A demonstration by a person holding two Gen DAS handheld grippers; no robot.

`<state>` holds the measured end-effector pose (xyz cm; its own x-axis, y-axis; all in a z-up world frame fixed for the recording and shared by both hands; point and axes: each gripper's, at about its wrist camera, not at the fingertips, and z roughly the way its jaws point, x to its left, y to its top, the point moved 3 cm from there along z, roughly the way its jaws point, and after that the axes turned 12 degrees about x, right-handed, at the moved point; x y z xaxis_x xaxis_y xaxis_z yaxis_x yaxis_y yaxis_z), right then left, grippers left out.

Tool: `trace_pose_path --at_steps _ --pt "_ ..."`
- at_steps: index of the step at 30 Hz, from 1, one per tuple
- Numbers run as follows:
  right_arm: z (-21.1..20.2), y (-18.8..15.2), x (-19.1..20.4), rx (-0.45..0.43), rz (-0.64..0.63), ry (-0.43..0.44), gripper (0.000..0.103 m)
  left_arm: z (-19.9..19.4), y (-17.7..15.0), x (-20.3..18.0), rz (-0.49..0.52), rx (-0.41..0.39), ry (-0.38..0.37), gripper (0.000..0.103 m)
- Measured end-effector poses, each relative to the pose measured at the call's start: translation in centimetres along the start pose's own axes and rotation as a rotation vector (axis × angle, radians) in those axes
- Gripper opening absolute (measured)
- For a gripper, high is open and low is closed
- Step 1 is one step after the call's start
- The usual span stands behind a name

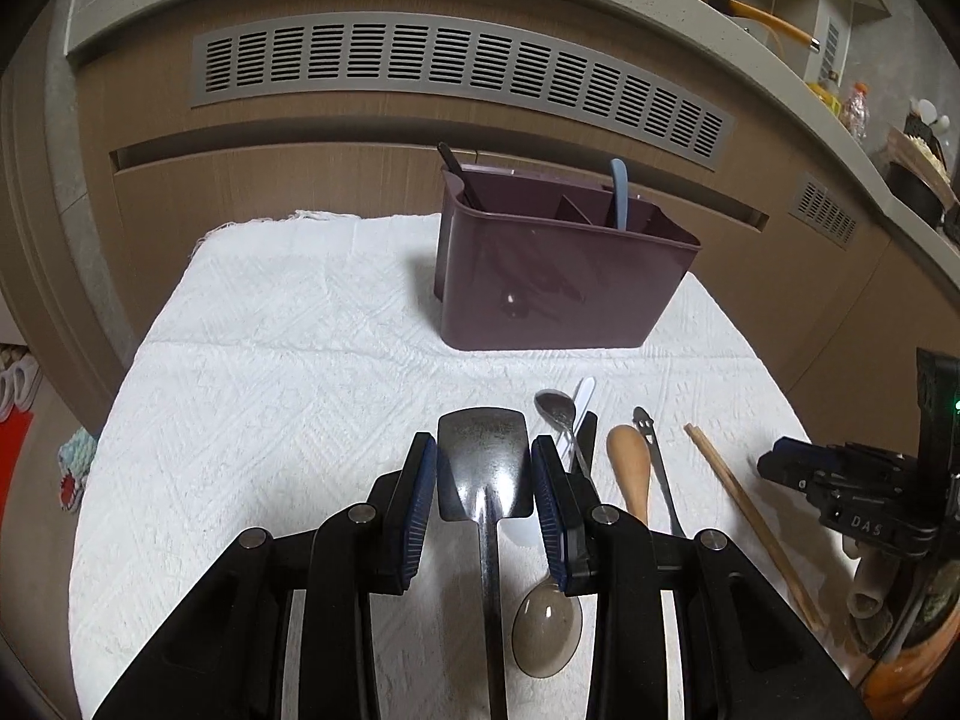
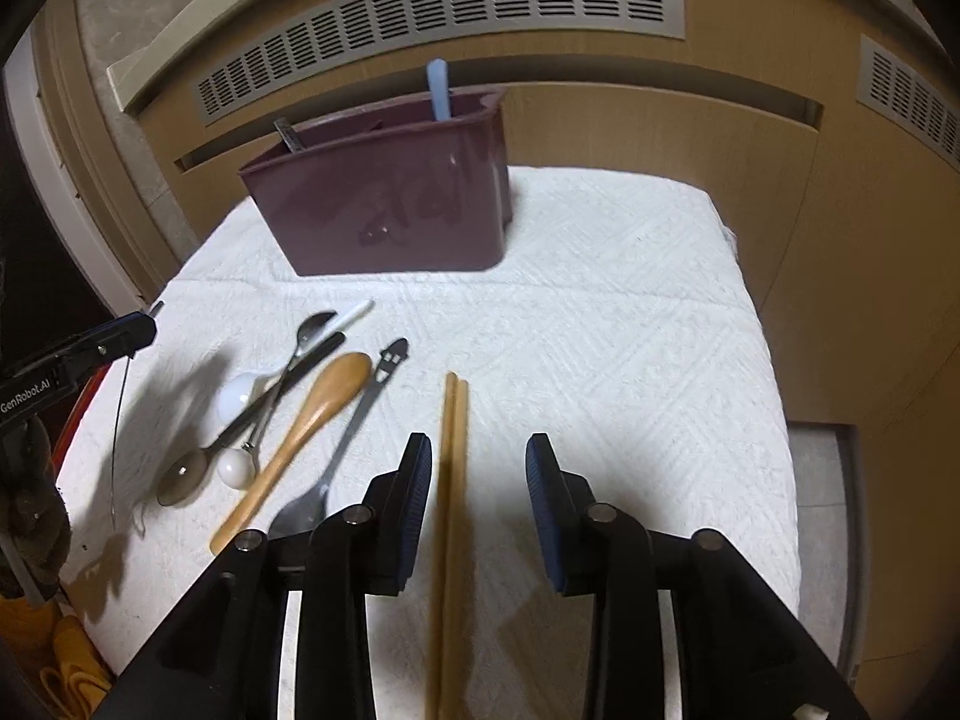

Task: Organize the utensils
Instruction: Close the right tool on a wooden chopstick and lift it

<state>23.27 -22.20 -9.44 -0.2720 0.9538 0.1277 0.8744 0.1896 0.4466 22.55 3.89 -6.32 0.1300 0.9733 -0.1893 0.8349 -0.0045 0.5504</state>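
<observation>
In the left wrist view my left gripper [image 1: 482, 441] is shut on a metal spatula [image 1: 483, 468], its pads against the two edges of the blade and the handle running back toward the camera. The right wrist view shows that gripper [image 2: 141, 324] at the left edge, above the cloth. My right gripper [image 2: 480, 444] is open; a pair of wooden chopsticks [image 2: 450, 480] lies between its fingers, close to the left pad. On the cloth lie a wooden spoon [image 2: 312, 420], a metal fork [image 2: 354, 438], a metal spoon [image 2: 312, 327] and a smoky plastic spoon [image 2: 180, 483].
A maroon utensil caddy [image 1: 540, 288] stands at the back of the white cloth [image 1: 270, 390], with a blue handle [image 1: 621, 192] and a dark handle [image 1: 456, 171] sticking out. Behind it is a cabinet front with a vent grille [image 1: 456, 69]. The cloth drops off at left and right.
</observation>
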Motion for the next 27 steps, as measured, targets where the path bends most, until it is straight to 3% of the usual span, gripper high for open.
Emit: trace_pose_path --at_steps 8,15,27 --pt "2.0 -0.3 0.9 0.059 -0.055 -0.120 0.020 0.5 -0.4 0.0 -0.002 0.023 -0.025 0.033" --pt "2.3 -0.2 2.1 0.067 -0.082 -0.094 0.020 0.4 -0.4 0.0 -0.001 0.030 -0.033 0.033" --pt "3.5 0.4 2.9 0.106 -0.124 -0.179 0.020 0.6 -0.6 -0.5 0.010 0.039 -0.049 0.033"
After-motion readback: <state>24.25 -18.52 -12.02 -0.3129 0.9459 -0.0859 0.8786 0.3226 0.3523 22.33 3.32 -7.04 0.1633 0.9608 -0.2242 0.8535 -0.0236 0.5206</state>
